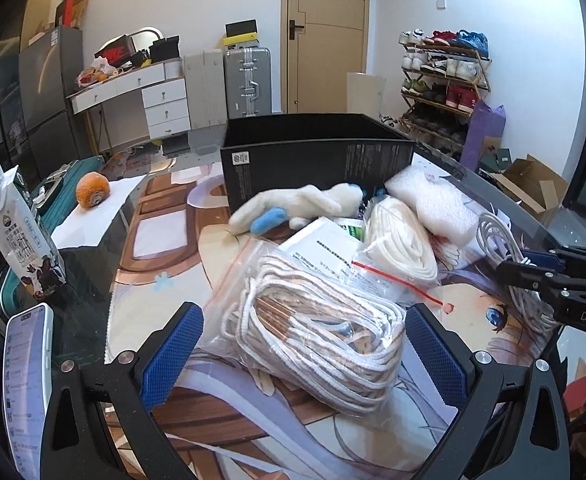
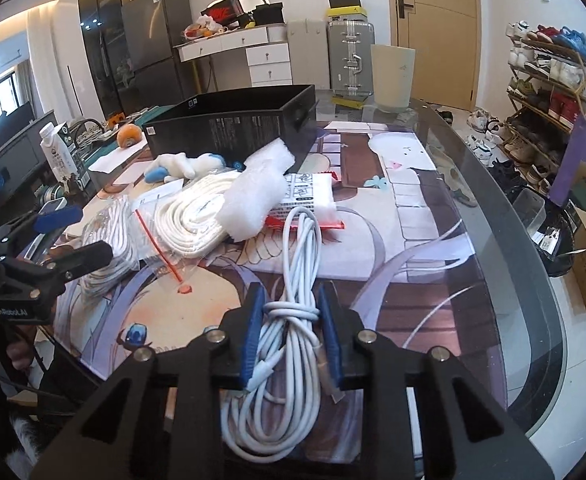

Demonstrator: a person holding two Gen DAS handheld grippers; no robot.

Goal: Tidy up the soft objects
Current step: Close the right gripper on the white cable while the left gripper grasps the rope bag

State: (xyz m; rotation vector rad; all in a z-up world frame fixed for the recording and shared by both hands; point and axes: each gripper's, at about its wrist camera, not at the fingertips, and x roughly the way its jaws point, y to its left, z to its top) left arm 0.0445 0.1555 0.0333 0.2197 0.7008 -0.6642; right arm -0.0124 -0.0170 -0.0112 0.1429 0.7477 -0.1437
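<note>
white cable in the right fingers, rope bag between the left

the right gripper (image 2: 291, 334) has its blue fingers (image 2: 253, 336) closed on the bundled white cable (image 2: 293, 280), which trails across the desk (image 2: 493, 208). the left gripper (image 1: 299, 350) is spread wide around a zip bag of rope (image 1: 313, 328), pads not touching it. "das" shows on the right gripper's body, "robot.ai" on the left's. a black box (image 1: 313, 160) stands behind the plush toy (image 1: 301, 204).

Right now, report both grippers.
Left gripper: open around the bagged rope.
Right gripper: shut on the white cable bundle.
</note>
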